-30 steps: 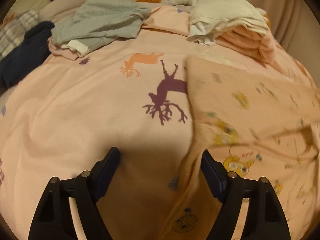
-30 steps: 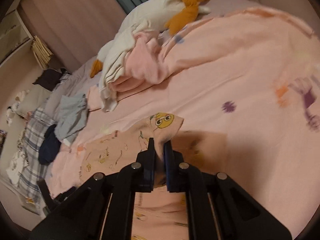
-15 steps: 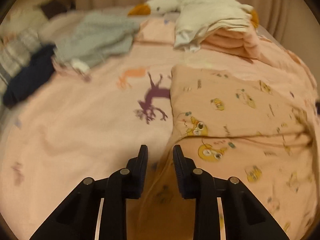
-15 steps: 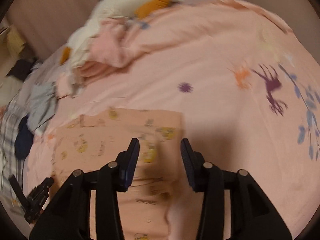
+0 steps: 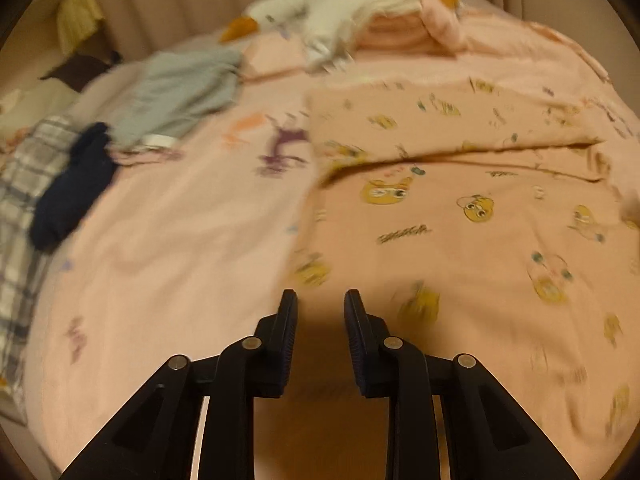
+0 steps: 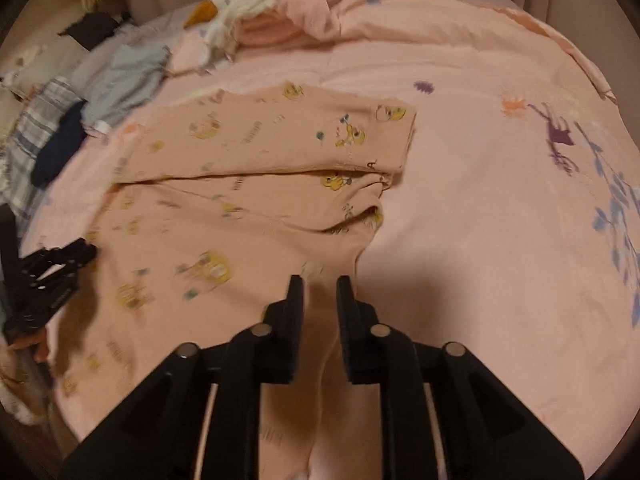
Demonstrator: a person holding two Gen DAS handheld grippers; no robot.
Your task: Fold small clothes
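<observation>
Both grippers are off the cloth now. A second ago my right gripper (image 6: pixel 319 280) was clenched on a corner of the peach cartoon-print garment (image 6: pixel 248 184) and the left gripper (image 5: pixel 320 294) stood wide apart beside its edge. Half a second ago the right had released and the left was narrowing around the hanging edge. Now both sets of jaws stand slightly apart with nothing between them, hovering just above the near part of the garment.

The garment lies on the pink bedspread (image 6: pixel 480 208), spread mostly flat, with one section folded over so a horizontal crease runs across the middle. In the right wrist view the folded flap ends in a fairly square corner, but below it the layer bunches and gapes near the right edge. The left wrist view is motion-blurred, so I can't read that side's edge alignment.

My read: the first fold is laid down and released. The next fold likely needs a fresh grip on the near edge, plus smoothing that gape.

Unfolded pile waits well apart at the back left: grey garment (image 5: pixel 184 92), navy item (image 5: pixel 72 188), plaid cloth (image 5: pixel 20 200). Goose plush (image 5: pixel 320 8) and a cream and pink heap (image 5: pixel 400 28) lie at the head of the bed.
</observation>
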